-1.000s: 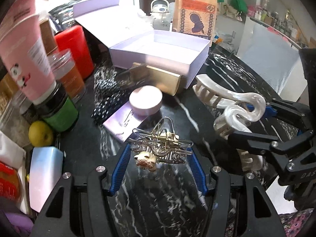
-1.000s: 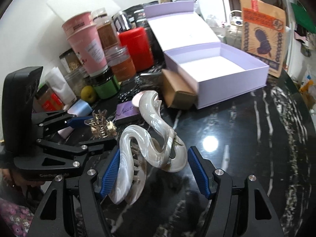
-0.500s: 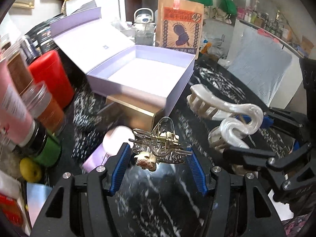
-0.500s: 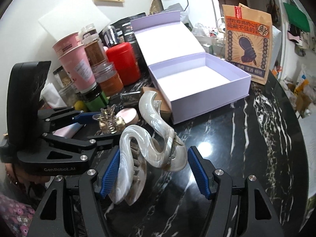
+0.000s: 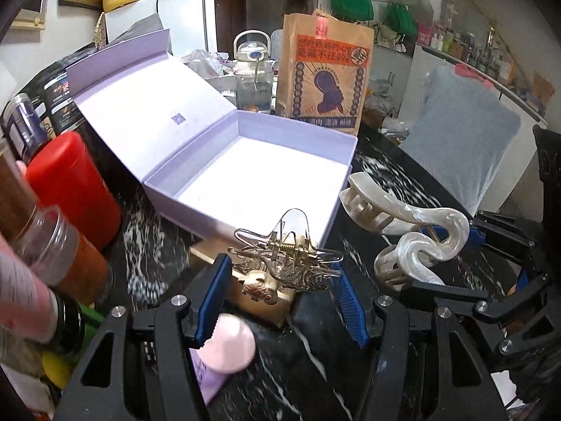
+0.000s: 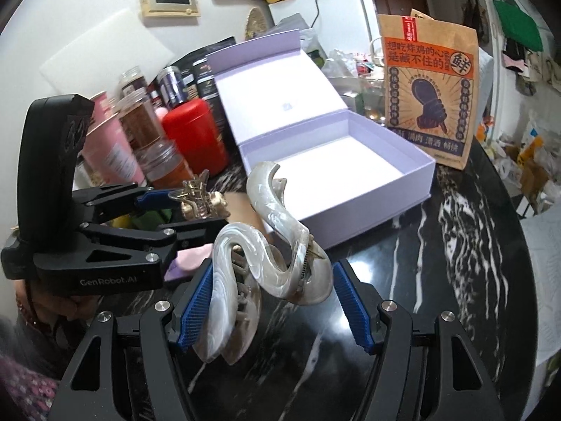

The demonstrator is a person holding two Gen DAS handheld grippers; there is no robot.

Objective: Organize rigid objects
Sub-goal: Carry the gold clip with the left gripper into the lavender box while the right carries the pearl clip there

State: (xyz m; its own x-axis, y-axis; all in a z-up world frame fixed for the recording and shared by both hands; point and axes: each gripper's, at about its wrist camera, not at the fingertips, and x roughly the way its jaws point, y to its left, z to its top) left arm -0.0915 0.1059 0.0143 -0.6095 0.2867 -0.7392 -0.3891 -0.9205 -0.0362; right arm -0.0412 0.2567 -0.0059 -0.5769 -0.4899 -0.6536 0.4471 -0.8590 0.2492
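Note:
My left gripper is shut on a gold wire hair claw with a small cream ornament; it also shows in the right wrist view. My right gripper is shut on a large pearly white S-shaped hair claw, seen too in the left wrist view. Both are held above the black marble table, just in front of an open, empty lilac box with its lid leaning back. In the right wrist view the box lies ahead.
A red canister, jars and a pink tube crowd the left. A gold box, a pink round case and a lilac card lie under my left gripper. A printed paper bag and a water jug stand behind the box.
Both grippers have risen and moved forward toward the lilac box, each still holding its hair claw. The items on the table have dropped lower in view.

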